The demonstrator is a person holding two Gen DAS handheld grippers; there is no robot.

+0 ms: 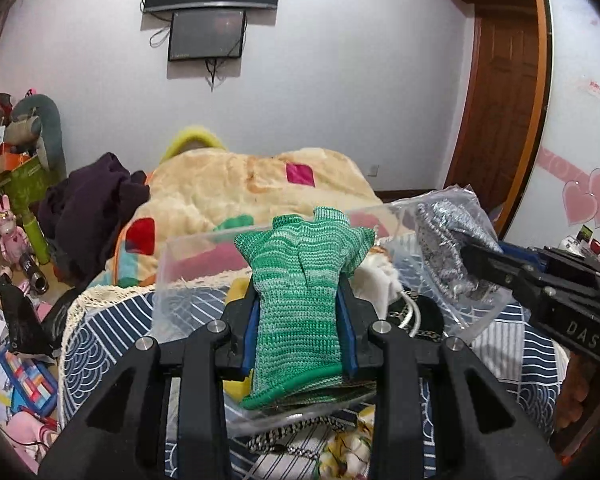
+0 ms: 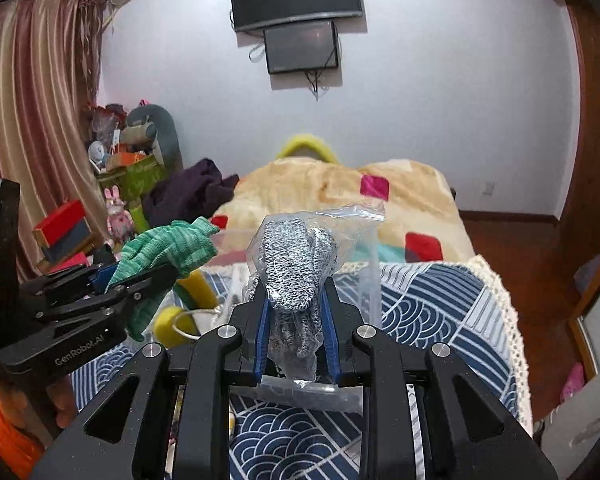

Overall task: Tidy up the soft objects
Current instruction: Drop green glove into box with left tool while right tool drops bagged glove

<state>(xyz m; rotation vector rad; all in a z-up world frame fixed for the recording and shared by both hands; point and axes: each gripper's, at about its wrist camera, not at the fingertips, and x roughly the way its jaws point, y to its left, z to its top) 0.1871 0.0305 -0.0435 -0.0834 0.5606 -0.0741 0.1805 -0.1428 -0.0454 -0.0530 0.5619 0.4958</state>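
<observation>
My left gripper (image 1: 300, 300) is shut on a green knit glove (image 1: 300, 280) inside a clear plastic bag (image 1: 188, 280), held above the bed. It also shows at the left of the right wrist view, where the green glove (image 2: 168, 252) sticks out of the left gripper (image 2: 140, 276). My right gripper (image 2: 296, 312) is shut on a grey speckled glove (image 2: 292, 264) in a clear zip bag (image 2: 360, 216). In the left wrist view the right gripper (image 1: 472, 260) holds the grey glove (image 1: 444, 248) at the right.
A blue patterned bedspread (image 2: 432, 304) covers the bed, with a beige fleece blanket (image 1: 240, 188) and dark purple clothes (image 1: 92, 204) behind. Yellow items and a white cord (image 2: 180, 320) lie below. Toys and boxes (image 1: 16, 168) crowd the left floor. A wooden door (image 1: 500, 100) stands right.
</observation>
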